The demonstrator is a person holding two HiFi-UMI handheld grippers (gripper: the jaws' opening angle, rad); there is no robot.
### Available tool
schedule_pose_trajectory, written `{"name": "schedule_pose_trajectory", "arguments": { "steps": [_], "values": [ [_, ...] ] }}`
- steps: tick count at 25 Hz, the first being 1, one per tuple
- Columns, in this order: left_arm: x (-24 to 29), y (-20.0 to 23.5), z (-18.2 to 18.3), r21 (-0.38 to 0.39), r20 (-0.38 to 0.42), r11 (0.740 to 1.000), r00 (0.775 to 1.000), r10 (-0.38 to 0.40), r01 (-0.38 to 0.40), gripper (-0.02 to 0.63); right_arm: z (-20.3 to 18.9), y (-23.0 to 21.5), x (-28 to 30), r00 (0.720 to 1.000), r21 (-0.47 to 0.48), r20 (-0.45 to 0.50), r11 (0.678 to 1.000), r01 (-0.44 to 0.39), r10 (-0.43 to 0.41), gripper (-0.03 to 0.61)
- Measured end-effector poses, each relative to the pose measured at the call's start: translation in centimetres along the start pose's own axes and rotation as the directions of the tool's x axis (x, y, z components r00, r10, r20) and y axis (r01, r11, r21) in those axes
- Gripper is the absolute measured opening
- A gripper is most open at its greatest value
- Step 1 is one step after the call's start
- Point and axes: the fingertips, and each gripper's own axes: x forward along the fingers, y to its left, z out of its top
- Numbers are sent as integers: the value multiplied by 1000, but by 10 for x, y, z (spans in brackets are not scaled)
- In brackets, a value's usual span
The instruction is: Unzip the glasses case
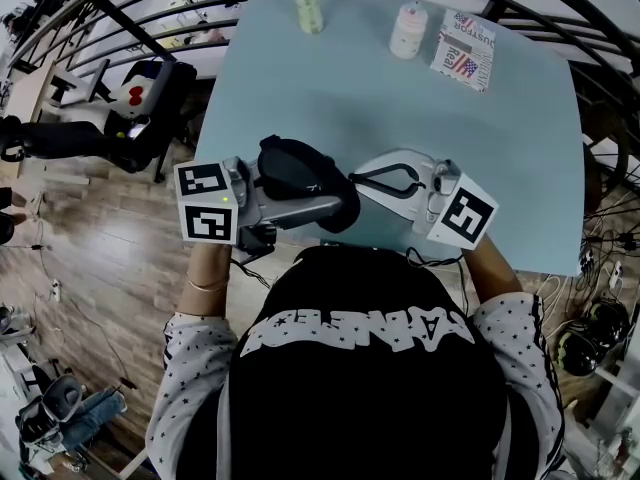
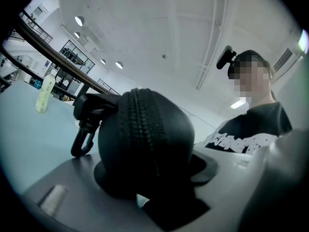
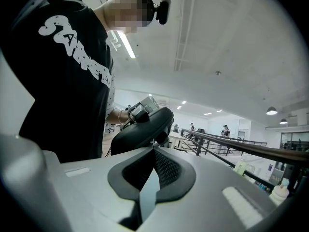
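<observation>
The glasses case is held up over the near edge of the pale blue table, right in front of the person's chest, with its long axis lying roughly across the body, the left end a little farther away and the right end dipping toward the right gripper. The left gripper has its jaws clamped on the case from below and behind; in the left gripper view the rounded end of the case fills the gap, the zip runs up and over it like a seam, and a black clip hangs off its far side. The right gripper comes in from the opposite side with its jaws closed down to a sliver, tips meeting right against the near end of the case; whether a zip pull is pinched between them cannot be made out. Both grippers lie about level. Beyond them the tabletop is bare for a wide stretch, up to a pale green bottle, a small white bottle and a printed packet ranged near the far edge. The table's left edge slants away just beside the left gripper's marker cube, and past it lies wooden floor with a chair; the right edge is well apart from the right gripper. Dark railing bars curve around the far side
</observation>
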Motion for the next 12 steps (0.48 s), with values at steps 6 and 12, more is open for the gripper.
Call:
{"name": "schedule_pose_trajectory", "arguments": {
  "steps": [6, 12],
  "values": [
    [2, -2, -5, 0, -10, 1000, 1000, -14, 14, 0, 2, -1, 3, 1000, -7, 1, 1000, 13, -13, 5],
    [3, -1, -5, -8, -22, 1000, 999, -28, 27, 0, 4, -6, 6, 1000, -18, -4, 999, 29, -29, 5]
  ]
}}
